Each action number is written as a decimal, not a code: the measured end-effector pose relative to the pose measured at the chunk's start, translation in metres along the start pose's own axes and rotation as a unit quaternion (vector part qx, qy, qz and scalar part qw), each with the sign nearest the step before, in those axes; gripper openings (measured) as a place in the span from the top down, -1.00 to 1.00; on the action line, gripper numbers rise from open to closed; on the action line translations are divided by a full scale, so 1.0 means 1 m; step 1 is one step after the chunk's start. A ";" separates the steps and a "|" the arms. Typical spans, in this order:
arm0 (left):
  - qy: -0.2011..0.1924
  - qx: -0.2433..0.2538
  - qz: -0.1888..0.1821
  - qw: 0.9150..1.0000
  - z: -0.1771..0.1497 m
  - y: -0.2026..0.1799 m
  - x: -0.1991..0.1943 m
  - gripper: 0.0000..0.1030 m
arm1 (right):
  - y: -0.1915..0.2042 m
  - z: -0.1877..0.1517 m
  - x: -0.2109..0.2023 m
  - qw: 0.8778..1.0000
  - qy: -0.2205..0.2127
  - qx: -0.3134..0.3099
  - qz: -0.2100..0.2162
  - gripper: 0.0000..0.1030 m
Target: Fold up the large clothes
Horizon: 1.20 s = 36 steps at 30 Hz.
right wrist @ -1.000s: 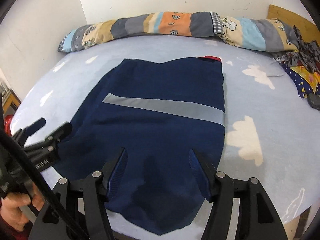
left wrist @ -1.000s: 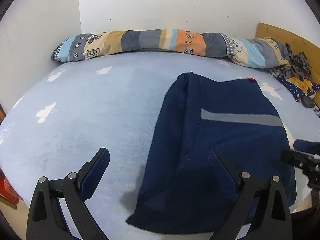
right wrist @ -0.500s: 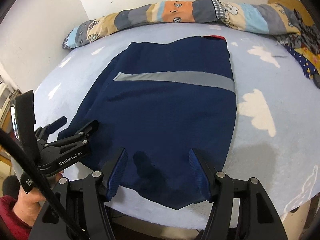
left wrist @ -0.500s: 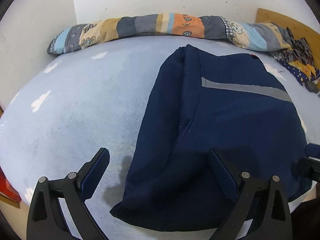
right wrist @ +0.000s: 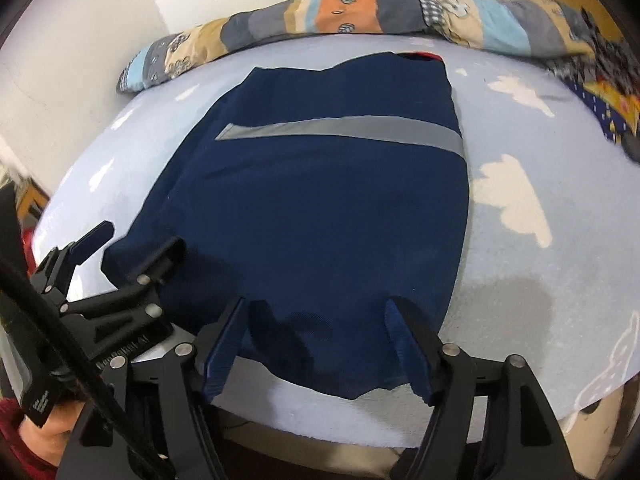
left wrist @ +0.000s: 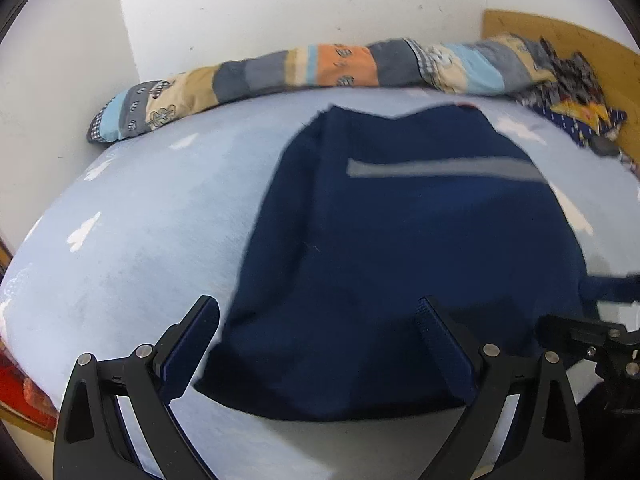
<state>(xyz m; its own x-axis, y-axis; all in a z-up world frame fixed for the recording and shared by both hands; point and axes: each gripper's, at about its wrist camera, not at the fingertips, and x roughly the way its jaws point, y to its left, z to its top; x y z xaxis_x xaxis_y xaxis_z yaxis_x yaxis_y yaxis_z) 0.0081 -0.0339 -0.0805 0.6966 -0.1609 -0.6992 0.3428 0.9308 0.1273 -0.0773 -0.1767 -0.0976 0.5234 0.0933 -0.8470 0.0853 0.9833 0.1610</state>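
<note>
Both grippers lower over the navy garment, left gripper and right gripper spread wide (right just widened), nothing gripped.

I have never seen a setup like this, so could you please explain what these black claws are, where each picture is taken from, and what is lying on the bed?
There is no robot here: a person holds a two-finger gripper in each hand, and each carries a fisheye camera looking along its fingers. One picture comes from the left gripper, the other from the right gripper, whose jaws have just been opening.

On the pale blue bed sheet with white clouds lies a navy garment with a grey reflective stripe, partly folded. A patchwork bolster lies along the wall, with crumpled patterned cloth in the corner.

Both grippers are open over the garment's near hem; nothing is held.
</note>
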 end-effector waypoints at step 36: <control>-0.057 -0.028 0.088 0.994 0.006 0.015 -0.116 -1.00 | 0.038 -0.046 -0.097 0.969 -0.227 -0.061 -0.077 -0.68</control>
<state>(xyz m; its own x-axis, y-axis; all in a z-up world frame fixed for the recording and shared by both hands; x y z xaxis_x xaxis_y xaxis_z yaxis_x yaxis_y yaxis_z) -0.0635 -0.0035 0.0066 0.8107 -0.0271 -0.5849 0.1758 0.9641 0.1989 -0.1633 -0.1415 -0.0326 0.8341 -0.1079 -0.5410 0.1067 0.9937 -0.0337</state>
